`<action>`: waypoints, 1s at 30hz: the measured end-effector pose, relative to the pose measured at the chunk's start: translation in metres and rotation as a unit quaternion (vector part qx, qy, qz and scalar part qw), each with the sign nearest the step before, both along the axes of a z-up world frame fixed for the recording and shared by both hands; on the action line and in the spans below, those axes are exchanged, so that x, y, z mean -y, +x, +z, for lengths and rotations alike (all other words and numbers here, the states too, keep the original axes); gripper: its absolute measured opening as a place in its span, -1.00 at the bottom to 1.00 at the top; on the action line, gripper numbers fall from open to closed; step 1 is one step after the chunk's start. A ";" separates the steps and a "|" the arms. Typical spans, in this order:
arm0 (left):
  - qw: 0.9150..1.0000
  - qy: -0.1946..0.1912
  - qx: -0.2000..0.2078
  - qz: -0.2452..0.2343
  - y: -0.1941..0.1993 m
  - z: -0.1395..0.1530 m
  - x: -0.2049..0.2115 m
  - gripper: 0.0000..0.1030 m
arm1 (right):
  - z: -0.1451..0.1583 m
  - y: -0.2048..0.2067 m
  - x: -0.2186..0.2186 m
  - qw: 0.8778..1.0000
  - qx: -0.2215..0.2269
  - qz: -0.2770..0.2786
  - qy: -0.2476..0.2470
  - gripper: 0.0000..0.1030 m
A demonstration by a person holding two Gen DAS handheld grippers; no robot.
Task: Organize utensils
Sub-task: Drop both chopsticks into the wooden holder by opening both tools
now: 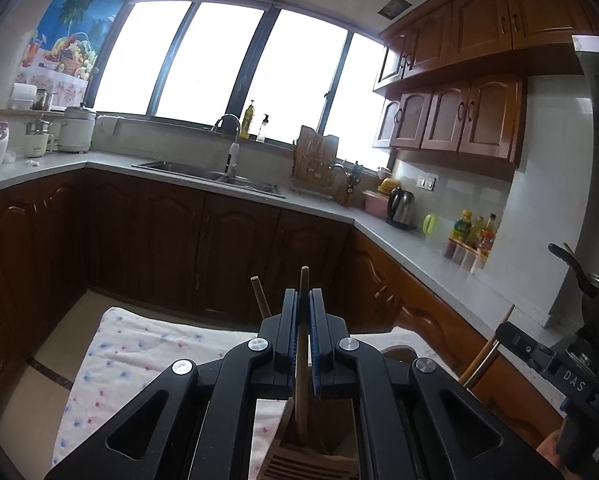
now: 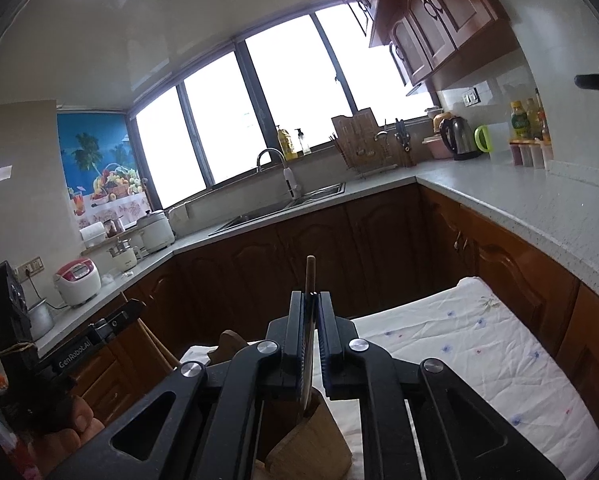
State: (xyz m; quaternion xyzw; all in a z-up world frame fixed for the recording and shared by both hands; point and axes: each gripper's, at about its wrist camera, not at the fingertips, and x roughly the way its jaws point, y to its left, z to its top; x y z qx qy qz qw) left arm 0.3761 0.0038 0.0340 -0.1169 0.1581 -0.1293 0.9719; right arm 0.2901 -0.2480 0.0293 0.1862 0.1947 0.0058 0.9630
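White cloth (image 2: 479, 344) with blue and pink flowers, brown wooden holder (image 2: 311, 436), grey countertop (image 2: 519, 200)

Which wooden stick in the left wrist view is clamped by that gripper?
The upright middle stick, pinched between the left gripper pads. The stick left of it leans free; a third is at the far right.

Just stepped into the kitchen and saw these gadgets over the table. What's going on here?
A person is sorting utensils with a handheld gripper in each hand. The left gripper is shut on a wooden chopstick standing in a wooden holder. The right gripper is shut on another wooden stick over a wooden holder. Both work above a flowered cloth.
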 end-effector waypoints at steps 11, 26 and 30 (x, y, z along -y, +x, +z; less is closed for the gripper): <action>1.000 -0.008 0.005 0.008 -0.023 0.012 -0.015 0.12 | 0.009 -0.017 0.007 0.999 0.014 0.012 0.035 0.32; 0.998 0.016 -0.058 0.004 -0.123 0.029 -0.052 0.48 | 0.019 -0.084 0.000 0.998 -0.001 0.037 0.042 0.72; 0.997 0.023 -0.073 -0.004 -0.148 0.037 -0.055 0.48 | 0.023 -0.105 -0.004 0.999 -0.005 0.041 0.033 0.72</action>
